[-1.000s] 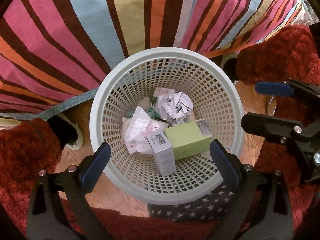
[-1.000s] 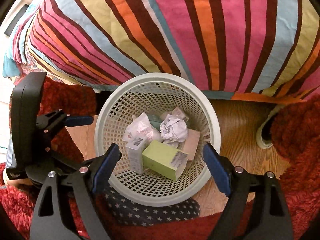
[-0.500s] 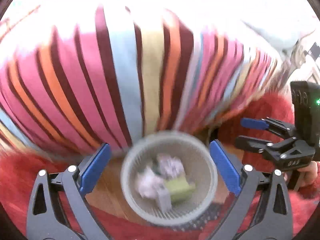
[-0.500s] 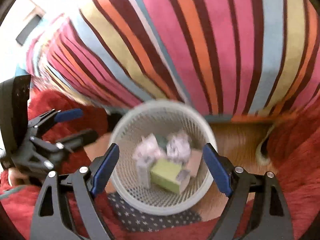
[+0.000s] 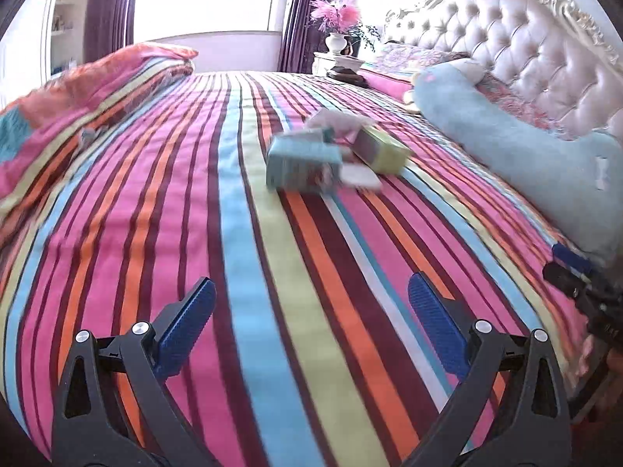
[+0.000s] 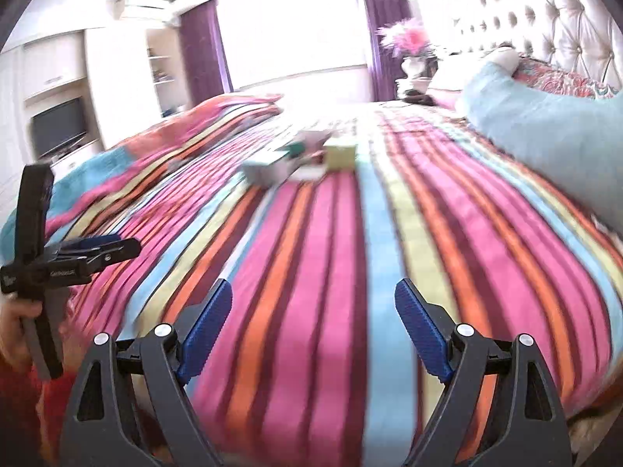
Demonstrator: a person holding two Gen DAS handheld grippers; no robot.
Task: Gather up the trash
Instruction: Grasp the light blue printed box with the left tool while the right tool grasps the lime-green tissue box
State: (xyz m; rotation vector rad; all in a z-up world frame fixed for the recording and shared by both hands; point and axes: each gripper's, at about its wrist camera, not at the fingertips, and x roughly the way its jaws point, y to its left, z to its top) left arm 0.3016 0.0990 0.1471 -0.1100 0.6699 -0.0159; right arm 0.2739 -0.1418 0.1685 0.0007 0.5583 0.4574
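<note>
Trash lies in a small pile on the striped bedspread (image 5: 241, 272): a teal box (image 5: 301, 163), a green box (image 5: 381, 150), and white paper (image 5: 360, 177) between and behind them. The same pile shows blurred in the right wrist view, with the teal box (image 6: 268, 169) and green box (image 6: 340, 155). My left gripper (image 5: 311, 319) is open and empty, low over the bed's near side, well short of the pile. My right gripper (image 6: 313, 319) is open and empty, also well short of it. The basket is out of view.
A long blue pillow (image 5: 506, 148) lies along the tufted headboard (image 5: 545, 50) at right. A folded striped quilt (image 5: 78, 89) is heaped at left. A vase of pink flowers (image 5: 337, 27) stands on the nightstand behind the bed. A TV (image 6: 58, 126) stands far left.
Both grippers have swung up from above the white basket on the floor to face across the bed. The basket has left view; the trash pile on the bed has come into view.
</note>
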